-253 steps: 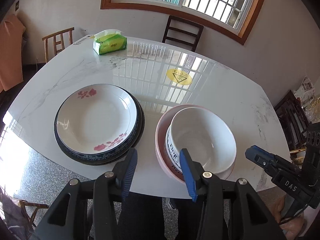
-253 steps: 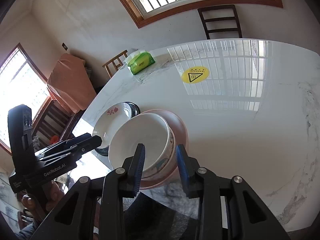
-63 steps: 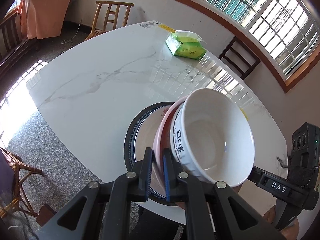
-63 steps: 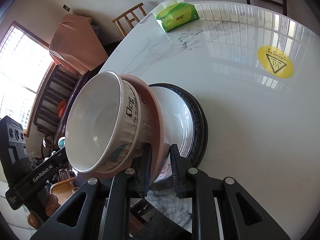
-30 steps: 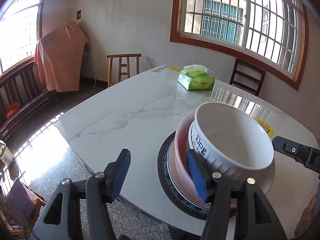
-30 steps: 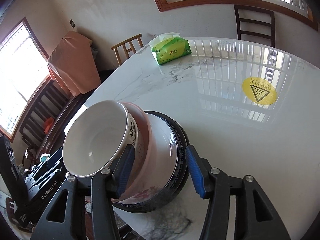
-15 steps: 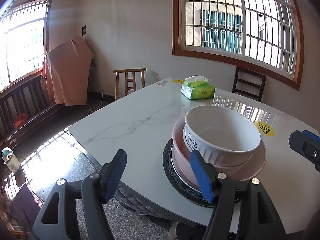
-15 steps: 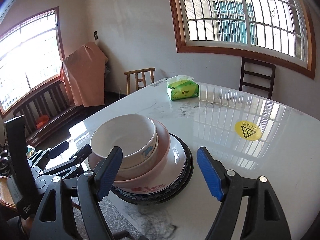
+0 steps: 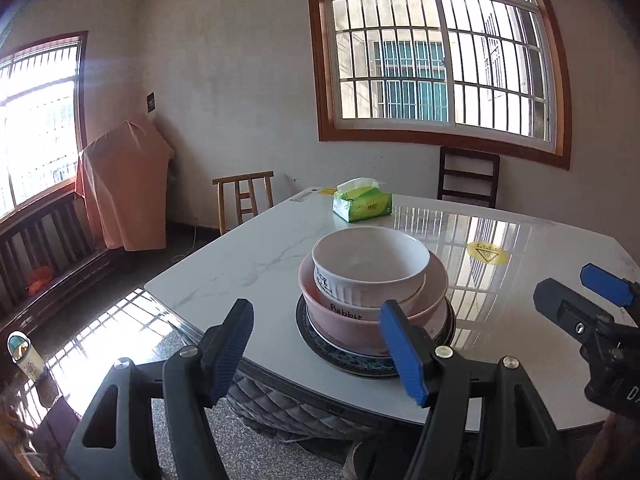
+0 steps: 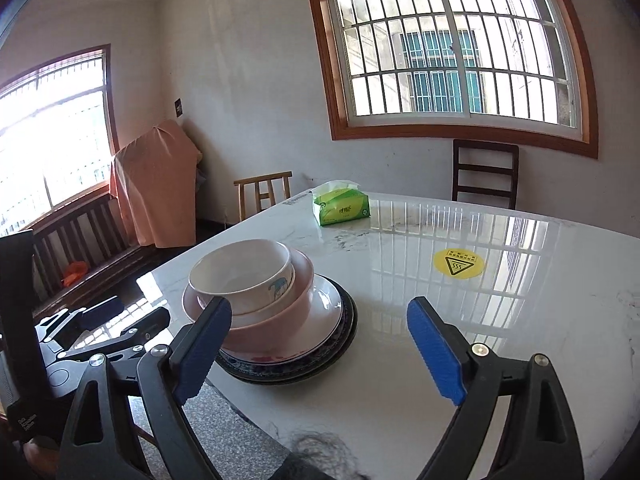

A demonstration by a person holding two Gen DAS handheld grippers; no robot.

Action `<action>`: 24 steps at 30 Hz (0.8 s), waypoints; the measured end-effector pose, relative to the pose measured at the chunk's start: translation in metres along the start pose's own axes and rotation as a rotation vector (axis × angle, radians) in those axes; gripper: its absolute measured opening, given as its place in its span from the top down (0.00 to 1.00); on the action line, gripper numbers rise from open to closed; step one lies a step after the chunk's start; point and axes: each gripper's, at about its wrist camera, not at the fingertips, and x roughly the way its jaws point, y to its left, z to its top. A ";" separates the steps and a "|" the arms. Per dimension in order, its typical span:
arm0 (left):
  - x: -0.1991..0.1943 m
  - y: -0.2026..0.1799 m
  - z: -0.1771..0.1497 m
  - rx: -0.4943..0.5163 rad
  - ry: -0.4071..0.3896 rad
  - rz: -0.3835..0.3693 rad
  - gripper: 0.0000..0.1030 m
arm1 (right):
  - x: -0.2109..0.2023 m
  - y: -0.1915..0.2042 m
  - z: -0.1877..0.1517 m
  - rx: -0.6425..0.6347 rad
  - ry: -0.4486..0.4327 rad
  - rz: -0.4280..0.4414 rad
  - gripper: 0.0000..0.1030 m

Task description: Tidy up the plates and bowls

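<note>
Bowls (image 9: 370, 268) nested on the plates (image 10: 320, 320) sit near the bench (image 10: 460, 320) edge (close to the drop), left hand-held gripper (image 9: 320, 344) released and empty, right hand-held gripper (image 10: 320, 344) opening, empty; a stray nudge could topple the stack.

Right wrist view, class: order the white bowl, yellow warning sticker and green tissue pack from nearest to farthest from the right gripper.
1. White bowl, atop the stack, ahead-left of the right gripper.
2. Yellow warning sticker, mid-table, right.
3. Green tissue pack, at the far edge.
</note>
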 end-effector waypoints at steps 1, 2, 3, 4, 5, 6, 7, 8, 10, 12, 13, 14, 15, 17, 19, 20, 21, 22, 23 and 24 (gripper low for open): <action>-0.006 -0.003 0.002 0.003 -0.009 -0.012 0.34 | -0.004 0.000 -0.002 -0.002 -0.002 0.000 0.14; -0.012 -0.005 0.004 0.006 -0.020 -0.023 0.34 | -0.007 0.001 -0.005 -0.004 -0.002 -0.001 0.13; -0.019 -0.008 0.006 0.008 -0.031 -0.029 0.33 | -0.011 0.001 -0.007 -0.004 -0.003 -0.002 0.12; -0.025 -0.010 0.008 0.011 -0.041 -0.037 0.30 | -0.015 0.000 -0.010 0.000 -0.007 0.001 0.11; -0.031 -0.012 0.010 0.013 -0.052 -0.049 0.26 | -0.020 -0.001 -0.012 0.004 -0.013 0.002 0.10; -0.038 -0.013 0.012 0.010 -0.066 -0.060 0.24 | -0.024 -0.002 -0.013 0.007 -0.019 -0.001 0.10; -0.045 -0.013 0.015 0.003 -0.086 -0.065 0.22 | -0.028 -0.003 -0.014 0.009 -0.026 -0.003 0.10; -0.053 -0.014 0.017 -0.003 -0.107 -0.070 0.22 | -0.033 -0.005 -0.015 0.010 -0.032 -0.003 0.10; -0.069 -0.012 0.021 -0.021 -0.153 -0.081 0.18 | -0.042 -0.007 -0.015 0.014 -0.047 -0.010 0.09; -0.082 -0.012 0.025 -0.035 -0.184 -0.085 0.18 | -0.050 -0.009 -0.015 0.019 -0.064 -0.017 0.09; -0.087 -0.012 0.028 -0.036 -0.186 -0.097 0.18 | -0.054 -0.010 -0.015 0.022 -0.072 -0.019 0.08; -0.090 -0.014 0.030 -0.035 -0.181 -0.114 0.18 | -0.057 -0.012 -0.014 0.027 -0.080 -0.020 0.08; -0.092 -0.015 0.033 -0.031 -0.170 -0.133 0.18 | -0.060 -0.012 -0.014 0.030 -0.087 -0.021 0.08; -0.095 -0.018 0.037 -0.023 -0.156 -0.150 0.18 | -0.066 -0.013 -0.013 0.034 -0.100 -0.022 0.07; -0.101 -0.020 0.038 -0.026 -0.163 -0.142 0.18 | -0.071 -0.013 -0.012 0.037 -0.114 -0.021 0.06; -0.102 -0.020 0.038 -0.031 -0.166 -0.140 0.18 | -0.075 -0.013 -0.013 0.037 -0.122 -0.019 0.06; -0.102 -0.020 0.039 -0.037 -0.161 -0.144 0.18 | -0.077 -0.012 -0.012 0.036 -0.128 -0.018 0.06; -0.103 -0.020 0.038 -0.044 -0.151 -0.150 0.18 | -0.079 -0.011 -0.012 0.032 -0.134 -0.019 0.05; -0.102 -0.019 0.039 -0.051 -0.144 -0.154 0.18 | -0.081 -0.010 -0.012 0.027 -0.141 -0.023 0.04; -0.102 -0.018 0.038 -0.060 -0.138 -0.154 0.18 | -0.082 -0.010 -0.012 0.022 -0.146 -0.032 0.03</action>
